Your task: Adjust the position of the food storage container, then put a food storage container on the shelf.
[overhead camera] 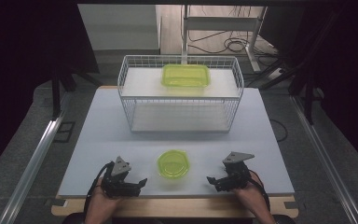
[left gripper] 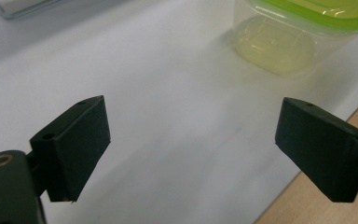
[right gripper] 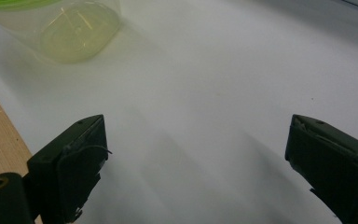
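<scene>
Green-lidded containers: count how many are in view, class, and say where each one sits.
2. A round container sits on the white table between the grippers; a rectangular container rests on the wire basket's upper shelf. None seems hidden.

**A lit table in a dark room**

A white table top (overhead camera: 121,140) sits on a pale wooden board (overhead camera: 177,207). Grey floor (overhead camera: 23,144) surrounds it, with metal rails (overhead camera: 32,163) on both sides. Beyond stand a white frame (overhead camera: 223,21) and tangled black cables (overhead camera: 233,44). The edges fall into darkness.
</scene>
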Motion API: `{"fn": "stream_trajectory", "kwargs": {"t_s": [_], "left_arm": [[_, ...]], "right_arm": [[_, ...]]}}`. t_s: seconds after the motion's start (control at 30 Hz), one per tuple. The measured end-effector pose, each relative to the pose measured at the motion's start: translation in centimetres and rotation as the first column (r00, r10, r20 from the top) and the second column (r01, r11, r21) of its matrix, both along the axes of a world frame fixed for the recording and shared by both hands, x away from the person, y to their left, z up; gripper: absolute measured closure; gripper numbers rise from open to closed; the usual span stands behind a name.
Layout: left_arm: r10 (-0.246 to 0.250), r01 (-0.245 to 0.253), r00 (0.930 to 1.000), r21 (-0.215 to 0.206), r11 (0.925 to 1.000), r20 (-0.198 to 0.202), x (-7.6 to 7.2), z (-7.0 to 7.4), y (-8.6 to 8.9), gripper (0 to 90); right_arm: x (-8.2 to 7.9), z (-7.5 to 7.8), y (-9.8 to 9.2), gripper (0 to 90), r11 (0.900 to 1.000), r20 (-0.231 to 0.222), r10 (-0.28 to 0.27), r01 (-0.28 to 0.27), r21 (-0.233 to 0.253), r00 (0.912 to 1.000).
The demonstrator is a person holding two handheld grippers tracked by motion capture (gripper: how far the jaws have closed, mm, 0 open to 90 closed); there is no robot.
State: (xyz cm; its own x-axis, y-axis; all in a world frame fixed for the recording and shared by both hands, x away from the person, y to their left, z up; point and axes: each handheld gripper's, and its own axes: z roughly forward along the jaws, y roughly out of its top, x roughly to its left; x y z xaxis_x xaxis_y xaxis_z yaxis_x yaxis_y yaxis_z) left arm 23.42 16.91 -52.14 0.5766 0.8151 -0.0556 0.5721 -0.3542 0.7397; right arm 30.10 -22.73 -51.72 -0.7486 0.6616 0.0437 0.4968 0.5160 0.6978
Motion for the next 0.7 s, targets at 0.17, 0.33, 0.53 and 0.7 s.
{"fn": "stream_trajectory", "kwargs": {"t_s": [0.17,0.33,0.53,0.7], "left_arm": [[0.015,-0.015,0.9998,-0.006,0.9999,0.009,-0.6,-0.1,0.8,5.7],[0.027,-0.027,0.9993,-0.007,0.9996,0.024,-0.9,-0.3,1.3,2.9],[0.022,-0.022,0.9988,-0.003,0.9998,0.043,-0.8,-0.5,1.2,1.5],[0.007,-0.007,0.9991,0.013,0.9999,0.041,-0.8,-0.7,1.2,1.3]], "right_arm": [[0.0,0.0,0.0,5.8,1.000,0.001,0.003,-0.003,-0.004,1.0000],[0.0,-0.1,0.0,5.7,1.000,-0.001,0.003,-0.003,-0.002,1.0000],[0.0,0.0,0.0,3.8,1.000,-0.009,0.008,-0.008,0.011,0.9999],[0.1,-0.1,0.1,1.1,0.998,-0.049,-0.008,0.011,0.054,0.9988]]}}
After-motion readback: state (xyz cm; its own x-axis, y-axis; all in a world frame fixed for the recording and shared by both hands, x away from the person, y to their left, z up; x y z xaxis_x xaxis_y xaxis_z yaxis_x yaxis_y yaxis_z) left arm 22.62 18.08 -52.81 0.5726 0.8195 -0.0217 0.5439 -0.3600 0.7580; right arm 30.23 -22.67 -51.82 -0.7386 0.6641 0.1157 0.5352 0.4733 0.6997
